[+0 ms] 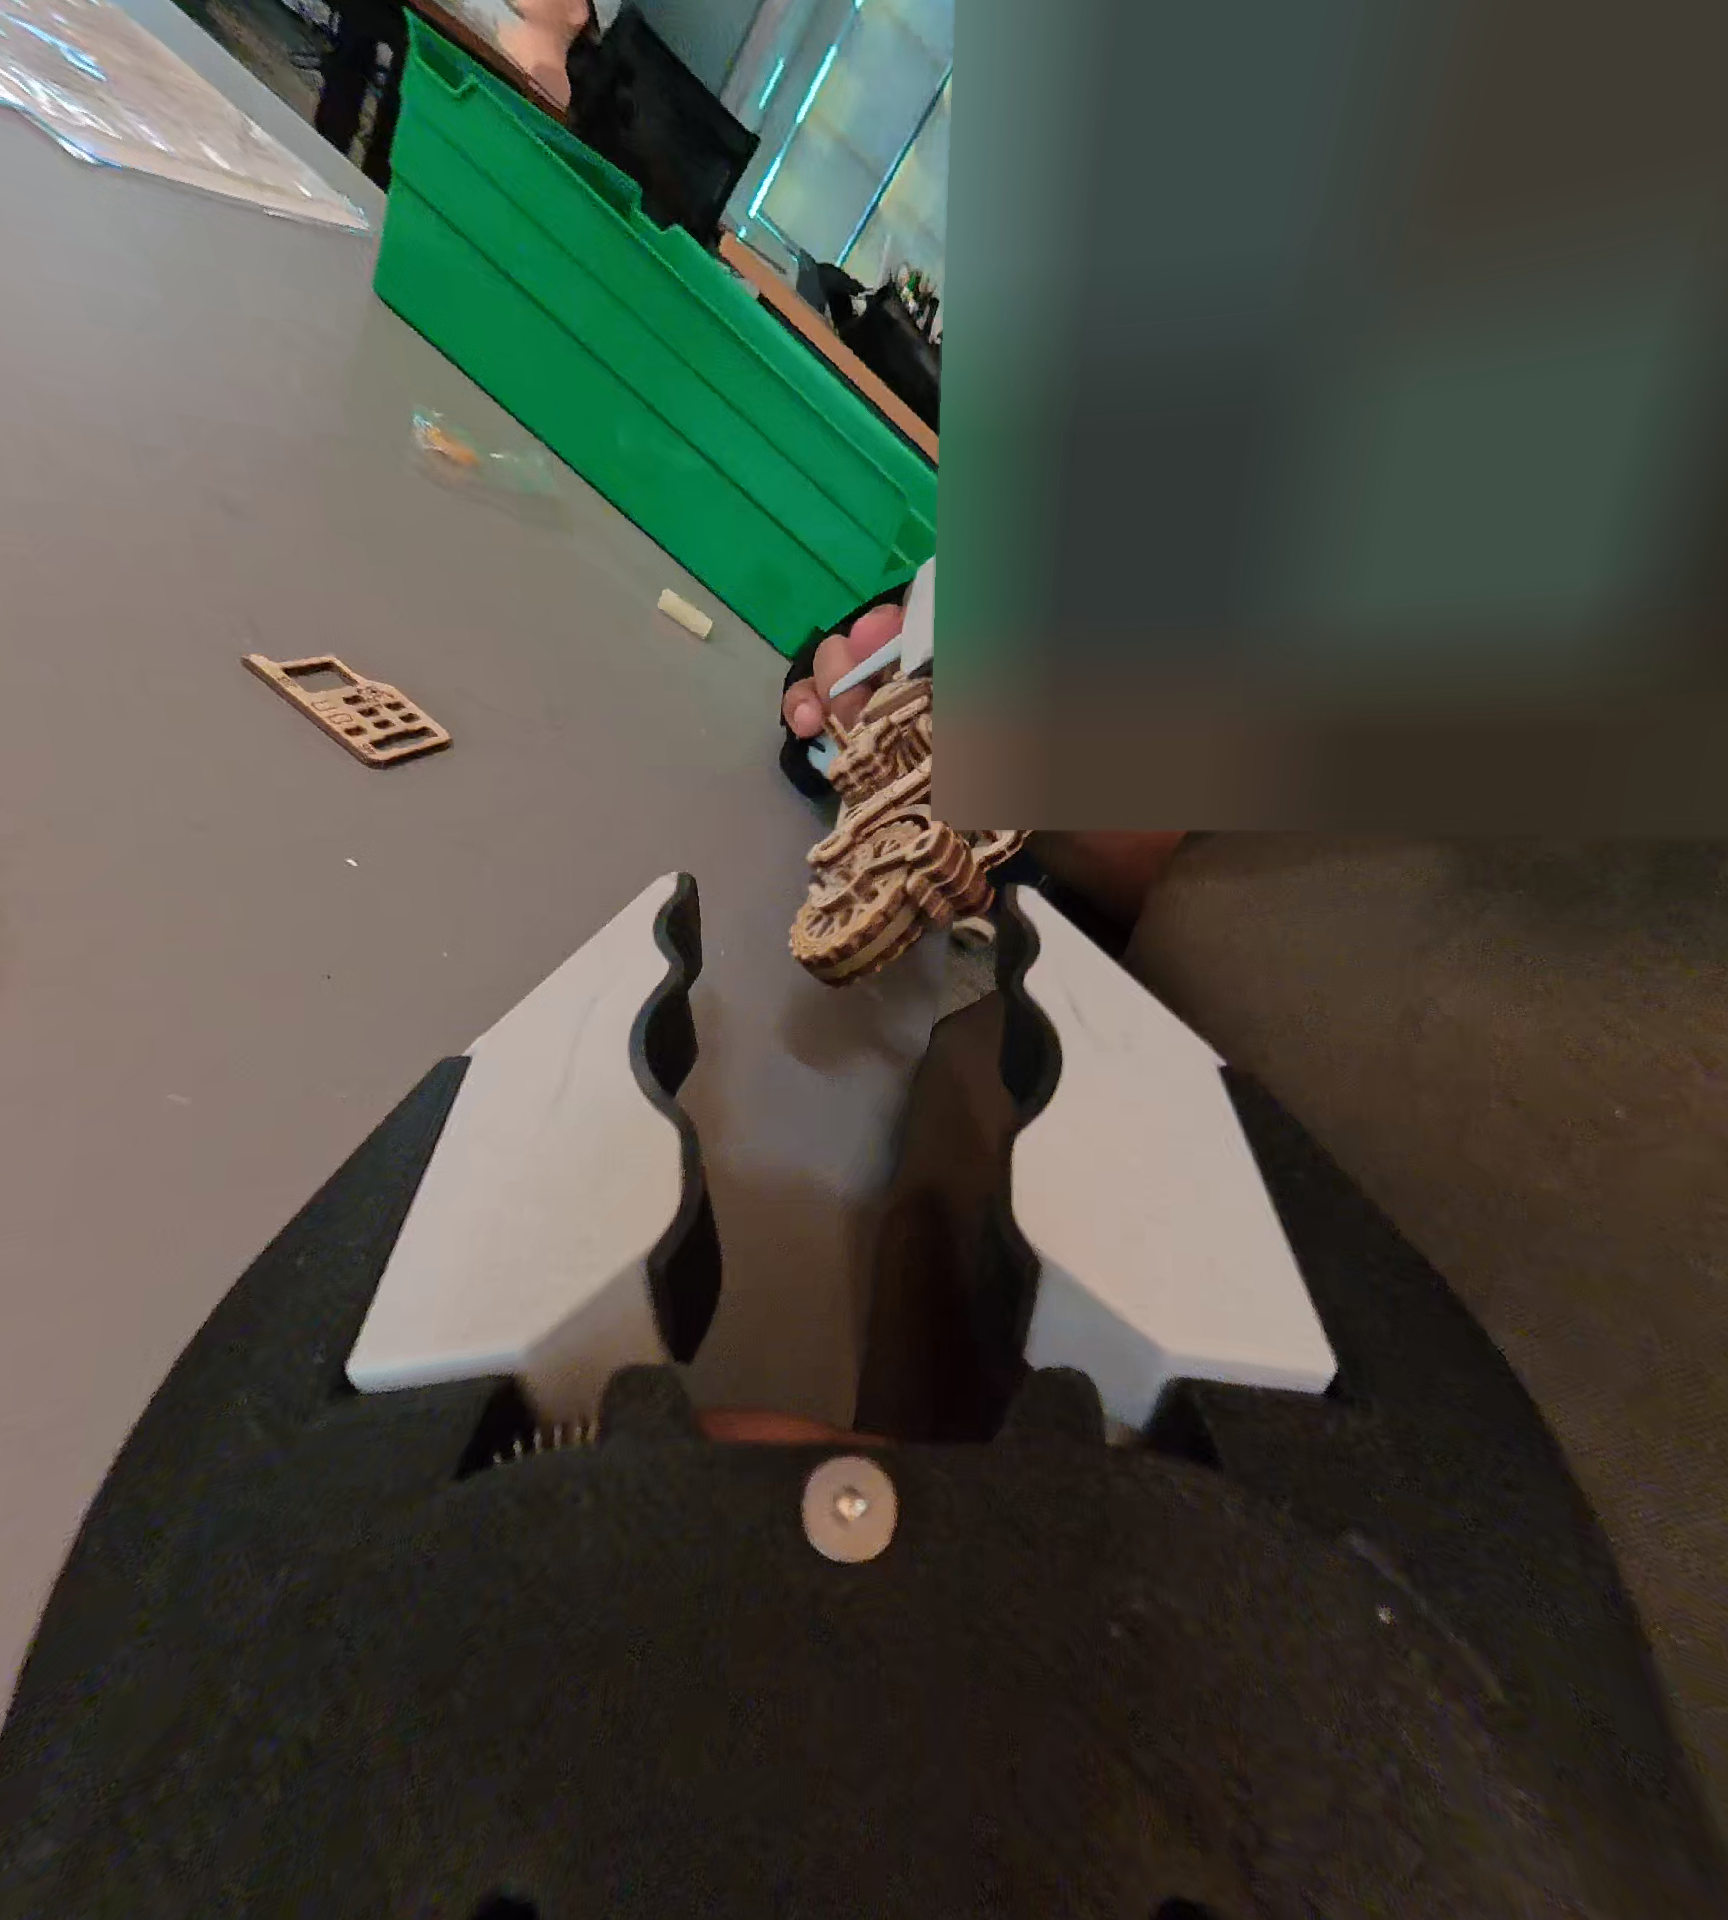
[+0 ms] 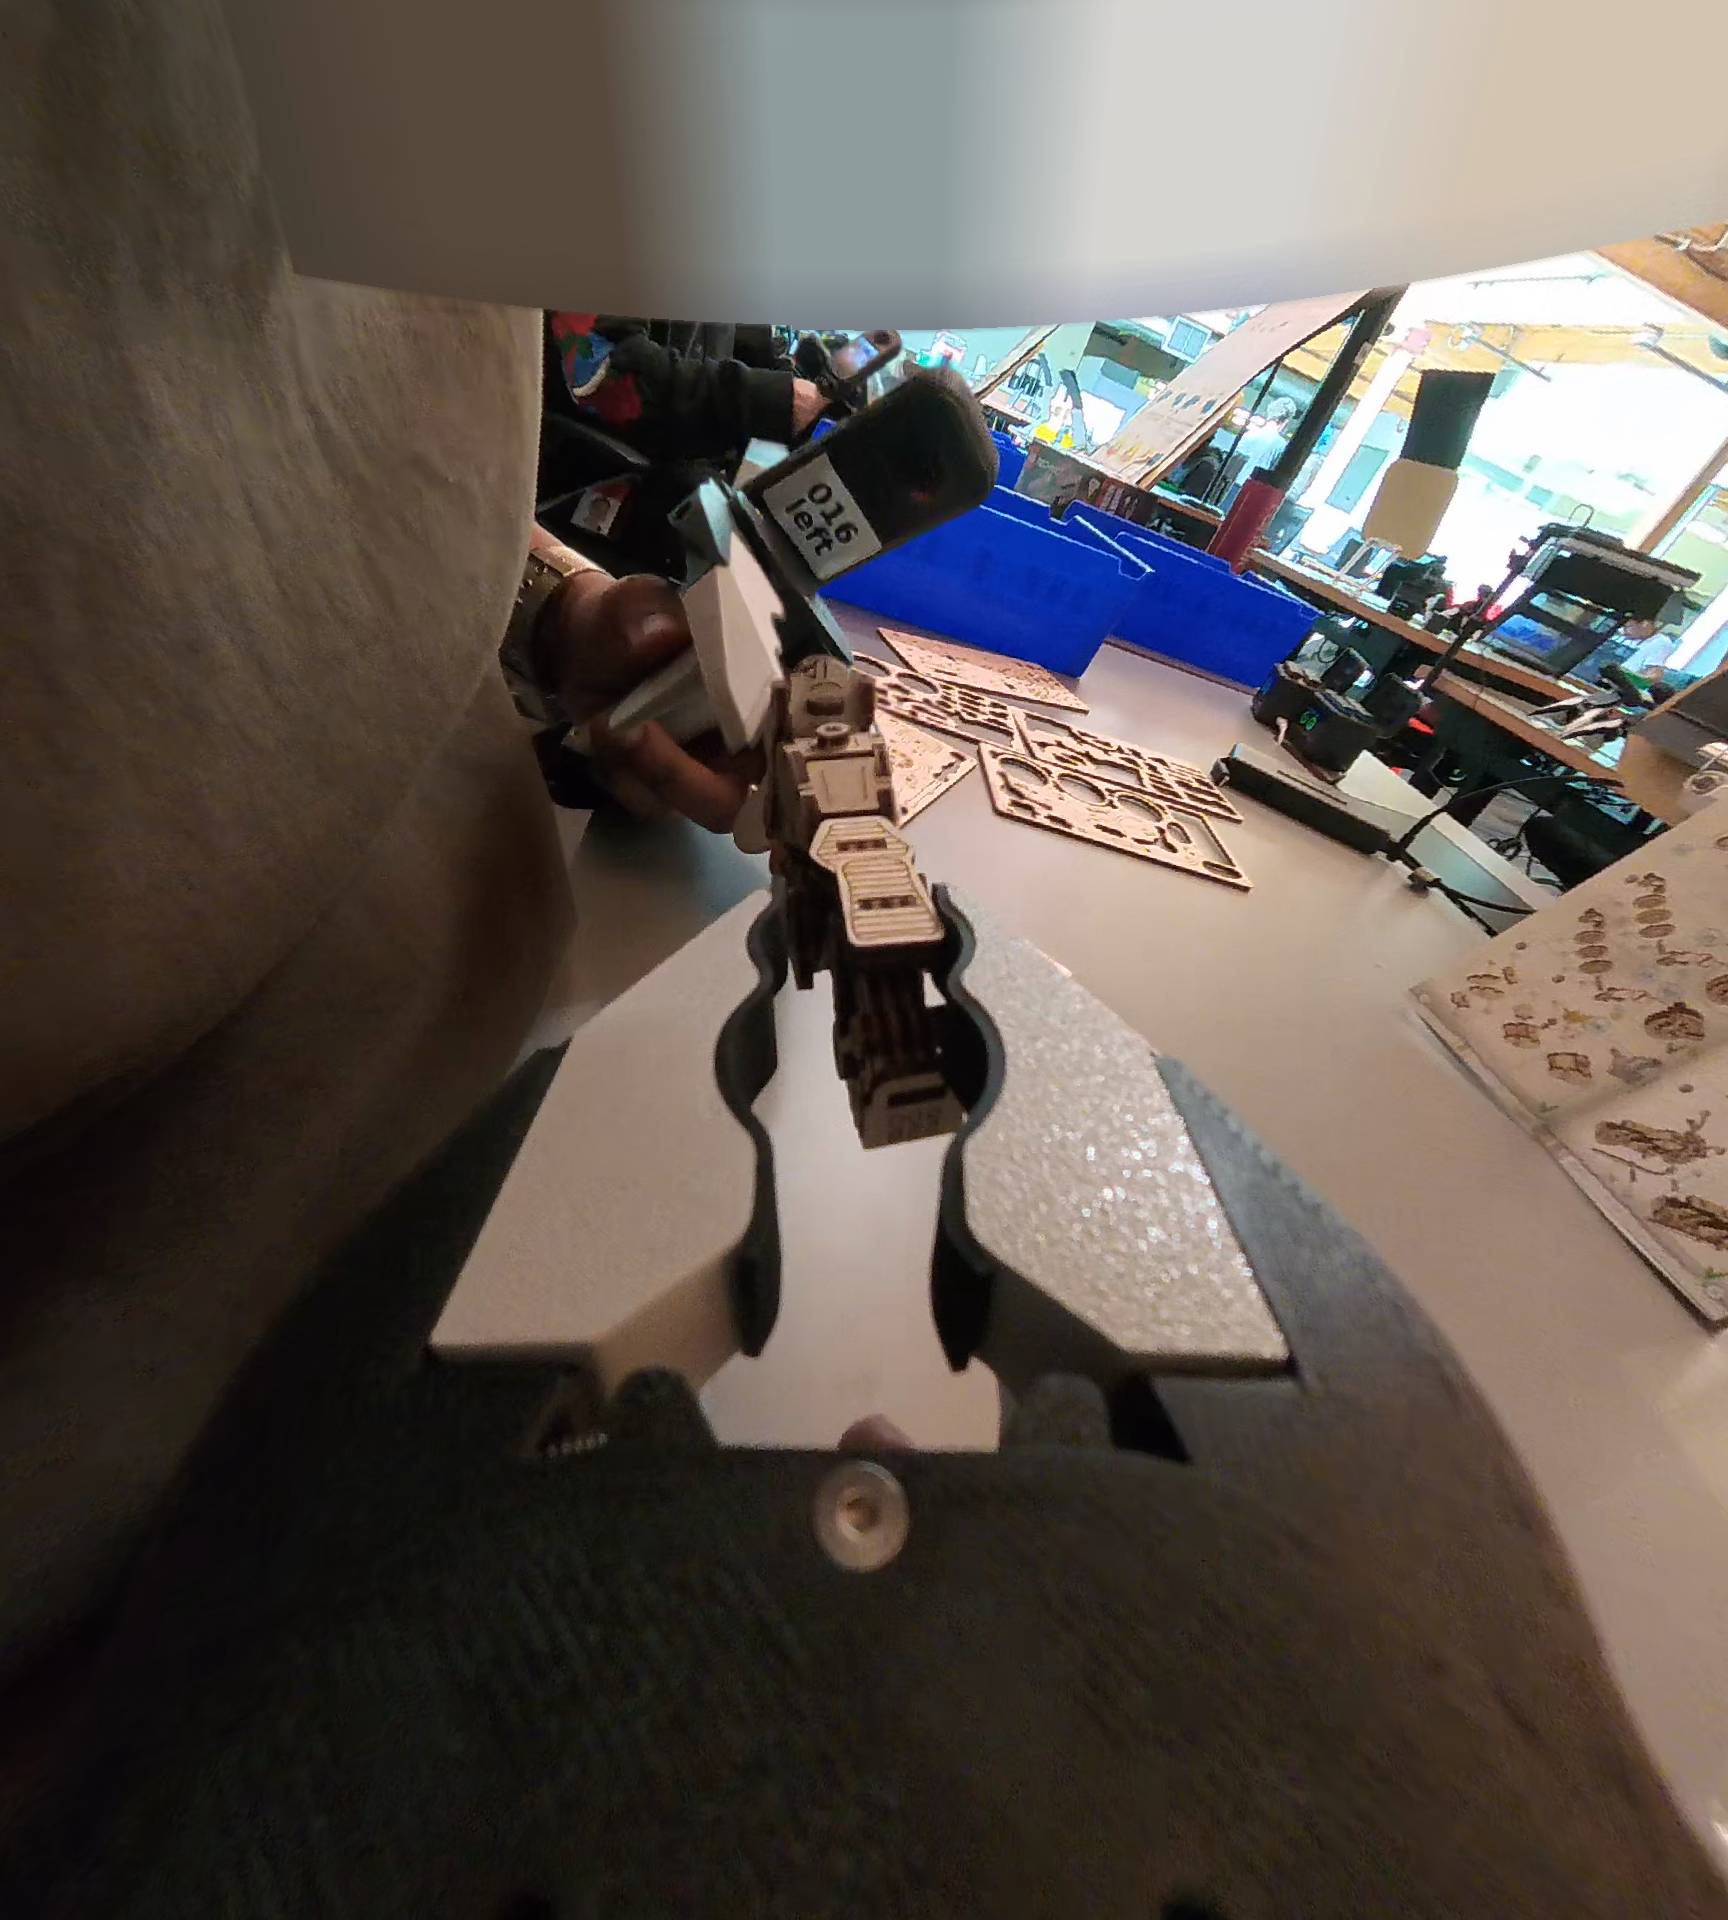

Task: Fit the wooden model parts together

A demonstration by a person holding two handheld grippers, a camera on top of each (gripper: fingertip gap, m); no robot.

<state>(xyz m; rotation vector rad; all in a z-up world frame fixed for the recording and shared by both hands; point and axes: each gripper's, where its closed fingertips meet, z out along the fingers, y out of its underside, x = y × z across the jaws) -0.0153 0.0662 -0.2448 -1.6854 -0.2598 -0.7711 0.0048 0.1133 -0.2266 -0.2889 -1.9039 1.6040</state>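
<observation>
A partly built wooden model (image 2: 865, 935), long and narrow with layered laser-cut parts, sits between the fingers of my right gripper (image 2: 855, 920), which is shut on it and holds it above the grey table (image 2: 1203, 987). My left gripper (image 1: 844, 899) is open; the model's wheeled end (image 1: 865, 914) lies just at and beyond its fingertips. In the right wrist view the left gripper (image 2: 735, 644), held by a hand (image 2: 631, 644), is at the model's far end. A hand (image 1: 839, 675) shows behind the model in the left wrist view.
A green bin (image 1: 631, 343) stands at the back of the table (image 1: 164, 468), with loose wooden pieces (image 1: 351, 712), a small pale piece (image 1: 685, 613) and a plastic bag (image 1: 465, 447). Blue bins (image 2: 1047, 582), punched wooden sheets (image 2: 1109, 800), an instruction booklet (image 2: 1670, 1039) and a black device (image 2: 1296, 790) lie to the right. My right fingertips sit around 6 centimeters from my left ones.
</observation>
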